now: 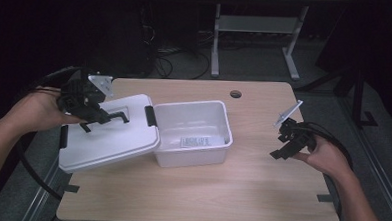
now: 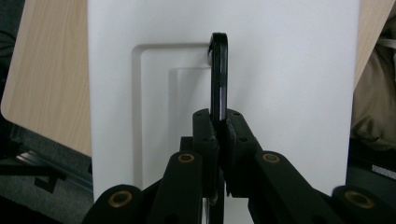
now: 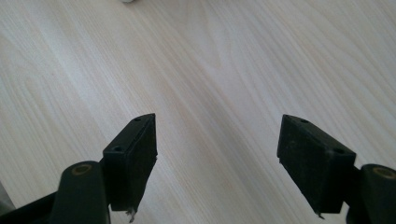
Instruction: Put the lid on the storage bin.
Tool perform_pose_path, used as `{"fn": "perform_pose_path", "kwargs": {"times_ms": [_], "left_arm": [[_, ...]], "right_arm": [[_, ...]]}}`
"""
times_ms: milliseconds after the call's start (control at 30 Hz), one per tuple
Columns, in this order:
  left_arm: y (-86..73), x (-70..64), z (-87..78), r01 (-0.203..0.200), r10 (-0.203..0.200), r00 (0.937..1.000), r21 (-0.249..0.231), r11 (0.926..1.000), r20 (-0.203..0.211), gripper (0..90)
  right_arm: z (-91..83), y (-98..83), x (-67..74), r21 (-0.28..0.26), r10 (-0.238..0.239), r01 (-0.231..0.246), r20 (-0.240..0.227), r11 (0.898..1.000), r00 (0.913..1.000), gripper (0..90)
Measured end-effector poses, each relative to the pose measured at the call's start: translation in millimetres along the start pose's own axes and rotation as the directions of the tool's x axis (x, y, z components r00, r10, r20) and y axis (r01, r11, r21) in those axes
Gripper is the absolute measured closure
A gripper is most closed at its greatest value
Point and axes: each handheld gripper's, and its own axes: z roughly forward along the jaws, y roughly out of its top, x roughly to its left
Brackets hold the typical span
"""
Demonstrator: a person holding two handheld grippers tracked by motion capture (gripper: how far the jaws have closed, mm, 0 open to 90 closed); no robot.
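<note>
So the left claw [image 1: 102, 117] is clamped tight on the black plastic handle [image 2: 218, 74] of a white lid [image 1: 108, 136]. In the left gripper view you can see that thin, glossy handle standing up out of a rounded rectangular recess in the lid, pinched right between the two black pads. The lid itself is smooth matte white plastic, rectangular with rounded corners, and has a black latch [image 1: 150, 115] on its short end. It sits tilted, its right edge propped on the left rim of the box and the rest hanging out over the left side of the desk [image 1: 261, 183].

The box [image 1: 192, 140] is a white, slightly see-through plastic tub, rectangular with soft corners, sitting open near the middle of the desk. There's a printed label [image 1: 196, 141] showing at its front wall, can't read it.

Right claw [image 1: 282, 147] is off on the right side of the desk, well apart from the box, jaws spread wide with nothing between them. The right gripper view just has its two chunky black pads over pale wood grain laminate.
</note>
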Motion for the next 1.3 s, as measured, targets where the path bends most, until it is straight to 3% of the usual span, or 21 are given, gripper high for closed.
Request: {"fn": "perform_pose_path", "kwargs": {"times_ms": [333,1300], "left_arm": [[31.5,0.2,5.6,-0.047,0.047,0.9989,-0.006,0.9989,0.007,84.8],[90.0,6.2,27.5,-0.127,0.128,0.9909,-0.015,0.9917,0.042,84.8]], "right_arm": [[-2.6,-3.5,-0.8,-0.003,0.005,-0.005,-0.002,1.0,1.0,27.9],[-6.1,-5.5,0.3,-0.015,0.005,-0.005,-0.005,1.0,1.0,27.8]]}}
